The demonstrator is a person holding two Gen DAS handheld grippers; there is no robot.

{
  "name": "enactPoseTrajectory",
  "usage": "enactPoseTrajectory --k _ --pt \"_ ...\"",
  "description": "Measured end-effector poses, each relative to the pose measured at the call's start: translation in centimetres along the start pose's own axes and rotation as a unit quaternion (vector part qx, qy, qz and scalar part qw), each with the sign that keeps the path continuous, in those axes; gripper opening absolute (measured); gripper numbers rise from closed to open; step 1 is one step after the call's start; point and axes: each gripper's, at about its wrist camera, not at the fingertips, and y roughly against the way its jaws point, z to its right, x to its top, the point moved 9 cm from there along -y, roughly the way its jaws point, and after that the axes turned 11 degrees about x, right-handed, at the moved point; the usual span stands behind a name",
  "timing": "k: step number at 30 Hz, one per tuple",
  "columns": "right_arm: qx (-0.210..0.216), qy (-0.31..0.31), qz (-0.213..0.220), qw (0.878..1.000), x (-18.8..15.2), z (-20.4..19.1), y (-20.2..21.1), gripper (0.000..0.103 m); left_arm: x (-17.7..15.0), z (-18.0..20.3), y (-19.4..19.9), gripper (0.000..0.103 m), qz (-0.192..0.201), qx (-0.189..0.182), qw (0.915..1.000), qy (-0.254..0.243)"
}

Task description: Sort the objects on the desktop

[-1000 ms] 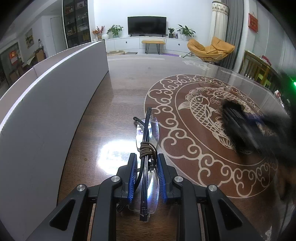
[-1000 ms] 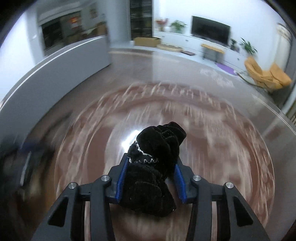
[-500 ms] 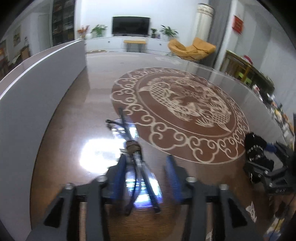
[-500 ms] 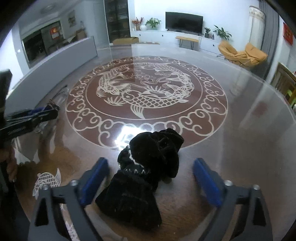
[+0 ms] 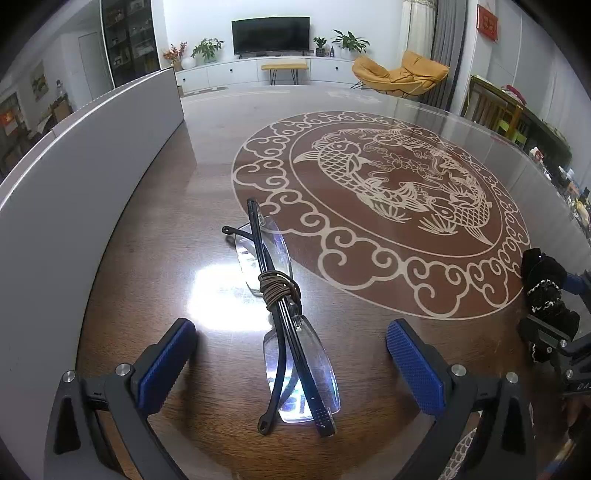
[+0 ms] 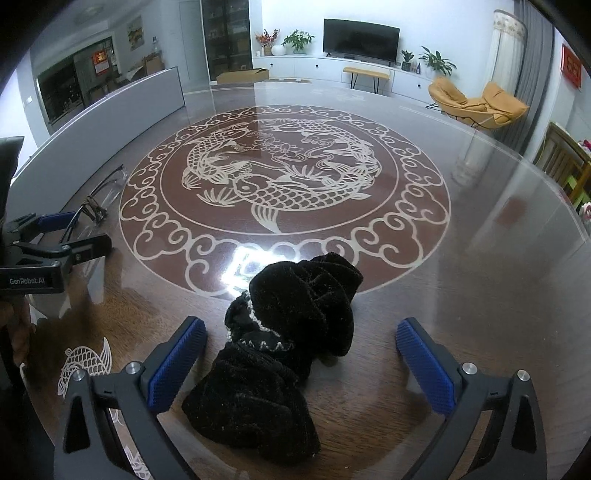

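Between the left gripper's (image 5: 290,347) widening jaws, a folded pair of rimless glasses (image 5: 286,310) lies flat on the counter (image 5: 155,236), touching neither blue pad. The jaws are still spreading, and each pad stands well off the frame. A brown cord (image 5: 277,286) is wound round the folded temples near the bridge, and ceiling light glares off the lenses and the glossy wood beside them.

The right gripper's (image 6: 301,350) jaws are spreading too, and a crumpled black velvet pouch (image 6: 284,339) with a pale stitched trim sits on the counter between them, free of both pads.

From the left wrist view, the pouch and the right gripper show at the far right edge; from the right wrist view, the glasses and the left gripper show at the far left, well apart from the pouch.

Beyond both things, a large round inlay of fish and cloud scrolls (image 6: 284,177) covers the middle of the counter. A low grey partition (image 5: 74,166) curves along the left side. Farther off stand a television (image 5: 270,35) on a white cabinet and an orange chair (image 5: 399,74).
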Motion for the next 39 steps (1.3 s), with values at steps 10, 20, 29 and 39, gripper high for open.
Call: enactPoseTrajectory --k 10,20,29,39 --pt "0.0 0.0 0.0 1.0 -0.02 -0.05 -0.05 0.103 0.0 -0.01 -0.04 0.103 0.0 0.0 1.0 0.001" --pt "0.0 0.0 0.0 1.0 0.0 -0.13 -0.14 0.103 -0.01 -0.03 -0.07 0.103 0.0 0.0 1.0 0.002" --pt "0.0 0.0 0.0 1.0 -0.01 -0.18 -0.19 0.103 0.02 0.01 -0.09 0.103 0.0 0.001 1.0 0.002" --pt "-0.001 0.0 0.0 1.0 -0.04 -0.22 -0.24 0.103 -0.02 -0.05 -0.1 0.103 0.0 0.001 1.0 0.002"
